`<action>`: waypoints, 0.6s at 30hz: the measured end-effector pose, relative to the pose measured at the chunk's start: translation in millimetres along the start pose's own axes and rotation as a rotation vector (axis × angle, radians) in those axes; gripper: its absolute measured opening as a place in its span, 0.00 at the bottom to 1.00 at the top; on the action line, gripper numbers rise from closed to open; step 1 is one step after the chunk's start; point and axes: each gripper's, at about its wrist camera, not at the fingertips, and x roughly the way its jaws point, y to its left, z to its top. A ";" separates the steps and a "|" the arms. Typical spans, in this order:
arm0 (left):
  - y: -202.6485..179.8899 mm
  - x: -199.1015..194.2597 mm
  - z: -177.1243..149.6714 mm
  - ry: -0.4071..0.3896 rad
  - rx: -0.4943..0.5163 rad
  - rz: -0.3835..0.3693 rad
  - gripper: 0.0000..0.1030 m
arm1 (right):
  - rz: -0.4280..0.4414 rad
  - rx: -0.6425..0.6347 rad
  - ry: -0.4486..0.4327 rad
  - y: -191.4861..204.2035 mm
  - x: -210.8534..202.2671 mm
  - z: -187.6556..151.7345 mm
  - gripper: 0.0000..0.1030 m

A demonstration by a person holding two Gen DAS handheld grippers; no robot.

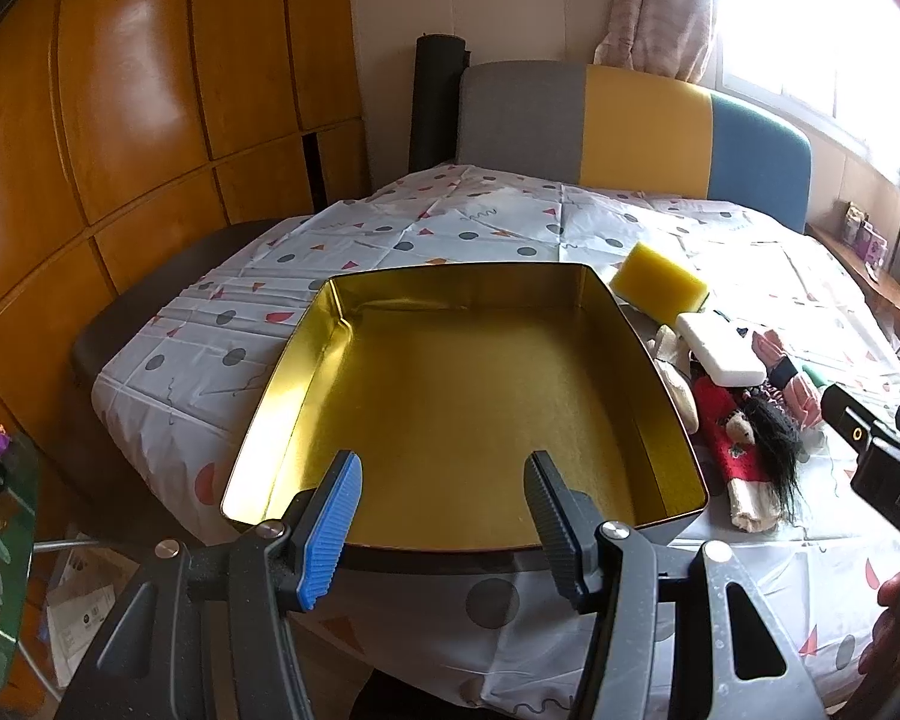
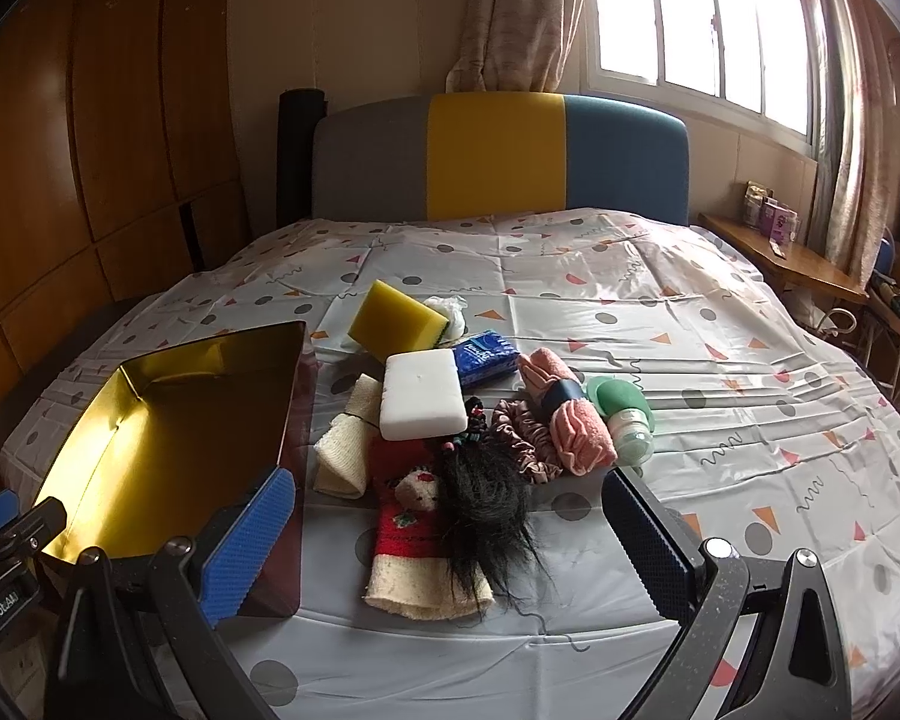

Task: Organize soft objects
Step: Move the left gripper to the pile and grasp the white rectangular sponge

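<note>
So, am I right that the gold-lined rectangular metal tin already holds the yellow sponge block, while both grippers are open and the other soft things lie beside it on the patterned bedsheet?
Not quite: the gold-lined rectangular metal tin holds nothing, as the left wrist view shows. The yellow sponge block lies outside it on the patterned bedsheet with the other soft things. The left gripper and right gripper are indeed open.

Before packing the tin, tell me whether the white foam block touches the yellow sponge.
Apart. The right wrist view shows patterned sheet between the white foam block and the yellow sponge; the block rests on other items.
</note>
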 end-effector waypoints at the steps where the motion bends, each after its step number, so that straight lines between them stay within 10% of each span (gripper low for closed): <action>1: -0.8 0.4 0.1 0.002 0.003 -0.002 0.55 | -0.002 0.003 0.000 -1.9 0.3 0.2 1.00; 9: -14.7 0.9 3.0 0.003 0.064 -0.108 0.60 | -0.050 0.057 -0.013 -40.9 2.1 13.7 1.00; 18: -72.5 0.7 16.4 0.094 0.162 -0.397 0.71 | -0.066 0.179 0.033 -137.1 17.7 36.9 1.00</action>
